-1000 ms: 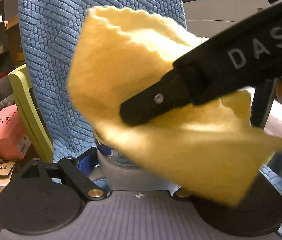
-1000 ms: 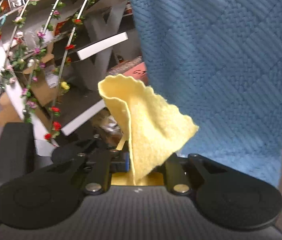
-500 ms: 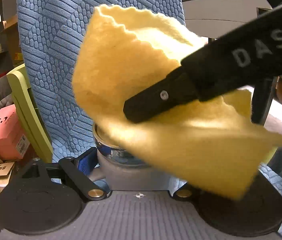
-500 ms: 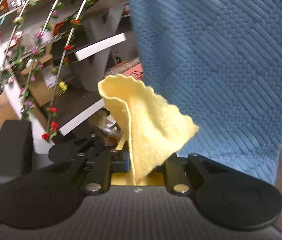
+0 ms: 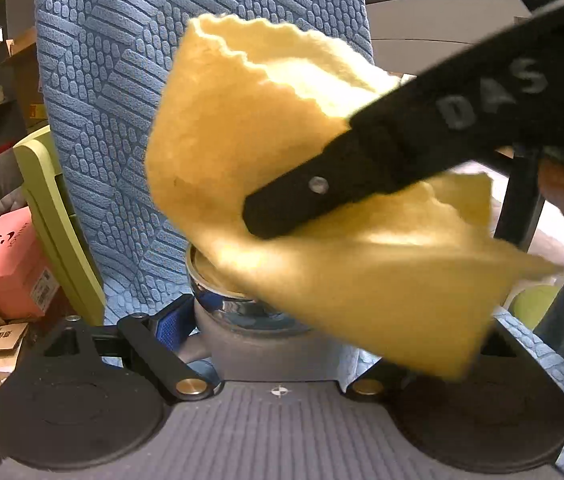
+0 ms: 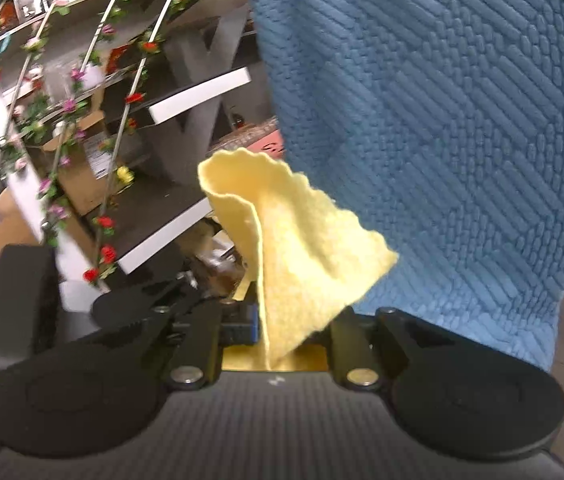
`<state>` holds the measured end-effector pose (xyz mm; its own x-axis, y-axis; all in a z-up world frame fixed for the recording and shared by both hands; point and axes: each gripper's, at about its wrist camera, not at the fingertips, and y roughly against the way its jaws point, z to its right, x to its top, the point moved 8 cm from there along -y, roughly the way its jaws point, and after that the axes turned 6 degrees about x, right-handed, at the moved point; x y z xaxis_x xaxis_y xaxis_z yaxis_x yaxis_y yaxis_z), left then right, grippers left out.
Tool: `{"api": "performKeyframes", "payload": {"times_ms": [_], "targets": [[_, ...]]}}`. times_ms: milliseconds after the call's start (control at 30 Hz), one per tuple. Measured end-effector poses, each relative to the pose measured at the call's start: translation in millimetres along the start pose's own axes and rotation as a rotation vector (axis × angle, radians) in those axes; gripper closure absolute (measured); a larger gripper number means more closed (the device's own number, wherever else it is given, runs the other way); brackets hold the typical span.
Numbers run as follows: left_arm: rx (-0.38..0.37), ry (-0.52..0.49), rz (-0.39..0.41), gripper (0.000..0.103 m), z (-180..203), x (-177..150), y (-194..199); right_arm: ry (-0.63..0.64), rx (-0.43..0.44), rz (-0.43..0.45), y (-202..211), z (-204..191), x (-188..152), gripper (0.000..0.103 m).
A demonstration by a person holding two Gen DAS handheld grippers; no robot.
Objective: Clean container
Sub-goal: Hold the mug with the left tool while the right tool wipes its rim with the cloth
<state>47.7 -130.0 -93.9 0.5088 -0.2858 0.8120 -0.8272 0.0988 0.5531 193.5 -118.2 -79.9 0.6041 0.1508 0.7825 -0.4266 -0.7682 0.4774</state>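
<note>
My left gripper (image 5: 278, 320) is shut on a shiny steel container (image 5: 218, 296) with a grey base, held close before the camera. A yellow cloth (image 5: 282, 168) hangs over the container's open mouth and hides most of it. My right gripper (image 5: 266, 216) comes in from the upper right as a black arm marked DAS and is shut on the cloth. In the right wrist view the yellow cloth (image 6: 298, 248) stands up, folded, between the shut fingers of my right gripper (image 6: 278, 332). The container does not show there.
A blue textured fabric (image 5: 130, 80) hangs behind everything and fills the right of the right wrist view (image 6: 442, 120). A red box (image 5: 2, 264) and a green board (image 5: 54, 216) stand at the left. Shelves with flower garlands (image 6: 82, 92) are at the left.
The right gripper and cloth have lifted slightly, so more of the container's rim shows under the cloth. The right wrist view has shifted a little against the shelves.
</note>
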Motion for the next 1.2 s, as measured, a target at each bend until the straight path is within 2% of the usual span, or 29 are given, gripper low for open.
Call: {"api": "performKeyframes", "payload": {"times_ms": [267,400,567,733,933,1000,1067,1200], "targets": [[0.000,0.004,-0.002,0.012,21.1,-3.2,24.1,0.023,0.046,-0.021,-5.5,-11.1,-2.0,0.088],[-0.003,0.002,-0.003,0.012,24.8,2.9,32.3,0.025,0.028,-0.022,1.4,-7.6,-2.9,0.088],[-0.010,0.002,-0.006,0.012,24.6,6.8,36.3,0.026,0.016,-0.002,-8.8,-5.9,2.1,0.088],[-0.007,-0.003,-0.008,0.012,39.2,7.9,52.6,0.033,0.067,-0.022,-6.5,-13.6,-2.5,0.088],[-0.008,0.000,-0.010,0.012,54.6,4.9,69.4,0.022,0.035,-0.015,-3.5,-4.3,0.7,0.088],[-0.009,0.002,-0.009,0.012,37.0,6.3,58.2,0.019,0.037,-0.006,-8.1,-3.4,3.1,0.088],[-0.008,0.003,-0.009,0.012,22.6,-7.5,39.4,0.022,0.059,-0.004,-11.5,-5.9,3.2,0.088],[-0.003,-0.002,-0.011,0.012,-15.2,11.3,-7.2,0.032,0.096,-0.023,-7.6,-12.3,-1.0,0.088]]}}
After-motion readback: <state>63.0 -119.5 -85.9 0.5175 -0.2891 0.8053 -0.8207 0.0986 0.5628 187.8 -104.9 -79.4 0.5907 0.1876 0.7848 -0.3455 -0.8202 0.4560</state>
